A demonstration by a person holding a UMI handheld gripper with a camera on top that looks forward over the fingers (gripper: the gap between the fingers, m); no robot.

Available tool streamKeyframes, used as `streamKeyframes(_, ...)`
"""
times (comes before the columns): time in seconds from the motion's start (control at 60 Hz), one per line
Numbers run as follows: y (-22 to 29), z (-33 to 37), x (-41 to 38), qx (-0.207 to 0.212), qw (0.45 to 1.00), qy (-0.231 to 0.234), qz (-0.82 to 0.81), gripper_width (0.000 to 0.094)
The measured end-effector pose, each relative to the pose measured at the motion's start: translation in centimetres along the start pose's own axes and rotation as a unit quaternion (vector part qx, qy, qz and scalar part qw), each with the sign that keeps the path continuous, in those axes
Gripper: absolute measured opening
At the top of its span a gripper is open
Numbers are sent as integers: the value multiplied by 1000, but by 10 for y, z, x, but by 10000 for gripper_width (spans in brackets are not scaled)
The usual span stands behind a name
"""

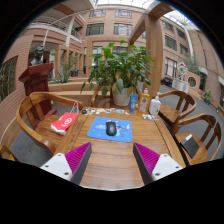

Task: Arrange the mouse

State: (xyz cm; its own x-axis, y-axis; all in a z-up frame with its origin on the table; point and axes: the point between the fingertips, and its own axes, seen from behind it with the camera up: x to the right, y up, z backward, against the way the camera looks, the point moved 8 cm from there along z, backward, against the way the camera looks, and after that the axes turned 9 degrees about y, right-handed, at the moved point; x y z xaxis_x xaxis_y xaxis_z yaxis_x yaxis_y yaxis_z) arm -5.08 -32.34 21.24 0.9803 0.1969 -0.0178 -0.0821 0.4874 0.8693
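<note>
A dark mouse [111,128] sits on a blue mouse mat [109,131] near the middle of a round wooden table [100,165]. My gripper [112,163] is open and empty above the table's near edge. Its two pink-padded fingers [79,160] stand wide apart with only bare wood between them. The mouse and mat lie just ahead of the fingers, roughly centred between them.
A red book [64,122] lies left of the mat. Bottles and a jar [146,103] stand at the table's far right, a cable [98,111] at the back. Wooden chairs [32,110] ring the table, one holding a dark laptop [189,146]. A large potted plant [118,70] stands behind.
</note>
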Motion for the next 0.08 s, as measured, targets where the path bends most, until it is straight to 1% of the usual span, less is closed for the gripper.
streamKeyframes(0.083, -4, 0, 2, -1, 1000, -7, 5, 853)
